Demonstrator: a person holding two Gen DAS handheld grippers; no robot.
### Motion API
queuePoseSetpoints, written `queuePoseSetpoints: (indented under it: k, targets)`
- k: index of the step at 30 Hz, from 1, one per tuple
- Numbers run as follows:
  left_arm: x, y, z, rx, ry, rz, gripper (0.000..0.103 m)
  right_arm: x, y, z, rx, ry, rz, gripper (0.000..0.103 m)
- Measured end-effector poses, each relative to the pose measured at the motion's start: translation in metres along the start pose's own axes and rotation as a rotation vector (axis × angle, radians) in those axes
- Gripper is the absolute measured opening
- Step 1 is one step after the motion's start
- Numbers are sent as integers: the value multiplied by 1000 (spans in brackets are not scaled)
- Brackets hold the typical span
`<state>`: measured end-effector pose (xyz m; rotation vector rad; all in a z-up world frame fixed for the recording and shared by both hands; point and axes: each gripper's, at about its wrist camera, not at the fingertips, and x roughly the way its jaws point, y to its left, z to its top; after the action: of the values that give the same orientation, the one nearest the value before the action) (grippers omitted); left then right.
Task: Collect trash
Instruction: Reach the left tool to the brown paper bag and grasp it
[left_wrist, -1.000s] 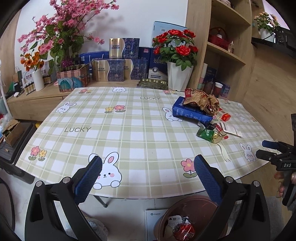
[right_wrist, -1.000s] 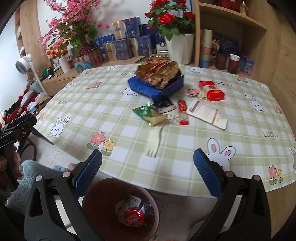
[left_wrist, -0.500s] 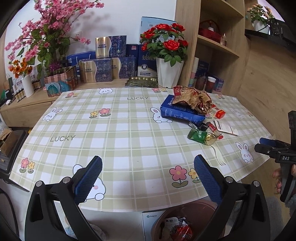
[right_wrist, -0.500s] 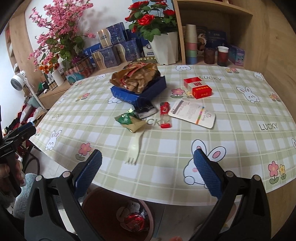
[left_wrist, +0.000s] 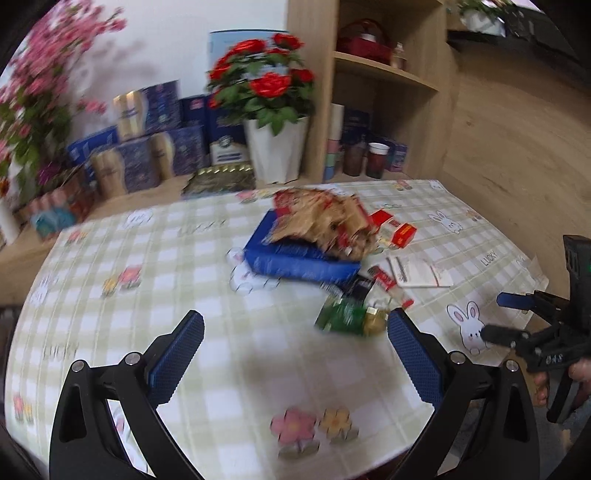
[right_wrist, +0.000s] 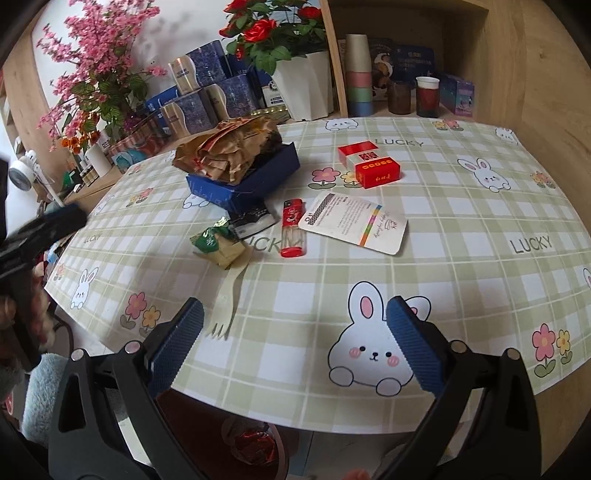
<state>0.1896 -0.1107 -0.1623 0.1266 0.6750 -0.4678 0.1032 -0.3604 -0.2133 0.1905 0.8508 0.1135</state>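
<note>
A table (right_wrist: 480, 206) under a green checked cloth printed with rabbits and flowers is carrying everything, and below its near edge a brown trash bin (right_wrist: 207, 428), with a red wrapper already lying in it, is waiting on the floor. Towards the far edge, a blue box (right_wrist: 243, 177) is sitting with a crumpled brown paper bag (right_wrist: 229, 147) piled on top. Nearer the middle, a white printed card (right_wrist: 352, 221) is lying flat, with a red cigarette pack (right_wrist: 371, 164) beyond it and a red lighter (right_wrist: 293, 229) just beside its left end. A small black packet (right_wrist: 253, 219) is resting against the box's near corner, touching a crumpled green and gold wrapper (right_wrist: 218, 242). A pale plastic fork (right_wrist: 229, 299) is pointing its tines at the near edge, its handle running up to that wrapper.

The left gripper (left_wrist: 295, 354) is hovering over the near edge, jaws spread wide and holding nothing; its view is blurred. The right gripper (right_wrist: 295, 343) is likewise gaping and empty, with the fork's tines just inside its left finger.

The step in hand looks like choosing the next piece of litter. The wrapper, sitting just ahead of the left gripper's right finger, seems the likeliest target: centring the jaws across its crumpled bulk before closing should be giving a firmer hold than catching a thin edge. The fork is lying flat, so pinching it across the narrow handle would probably be working best.
</note>
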Motion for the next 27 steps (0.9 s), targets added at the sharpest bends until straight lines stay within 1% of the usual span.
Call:
queuePoseSetpoints:
  k: [1, 3, 4, 6, 8, 10, 14, 17, 19, 21, 23, 25, 26, 27]
  targets:
    - [12, -8, 13, 36, -2, -16, 97, 1, -2, 3, 1, -2, 1, 97]
    - [30, -19, 33, 76, -13, -34, 97, 2, -4, 7, -3, -6, 2, 97]
    - [43, -25, 45, 88, -2, -58, 97, 3, -5, 9, -5, -7, 1, 97]
    - [65, -36, 66, 94, 13, -78, 97, 4, -8, 12, -6, -11, -3, 97]
    - [81, -45, 79, 114, 19, -73, 97, 4, -12, 15, -1, -13, -6, 97]
    - [99, -54, 89, 132, 23, -39, 97, 5, -17, 17, 4, -10, 0, 97]
    - [136, -65, 94, 169, 60, 12, 97, 6, -29, 20, 10, -11, -11, 97]
    - [160, -69, 90, 221, 120, 42, 97, 6, -38, 21, 31, -19, -8, 97]
    - [172, -66, 88, 219, 147, 40, 97, 6, -43, 22, 41, -25, -1, 97]
    - [176, -61, 85, 203, 143, 42, 97, 9, -44, 24, 28, -18, -9, 97]
    - [167, -55, 82, 182, 104, 23, 80, 16, -42, 28, -20, 8, -30, 97]
    - [156, -47, 78, 157, 85, -24, 64, 26, -39, 34, -92, 54, -56, 97]
    - [151, -43, 77, 158, 79, -48, 62, 31, -38, 36, -123, 72, -62, 97]
    - [146, -40, 76, 159, 77, -76, 57, 38, -36, 40, -181, 95, -73, 97]
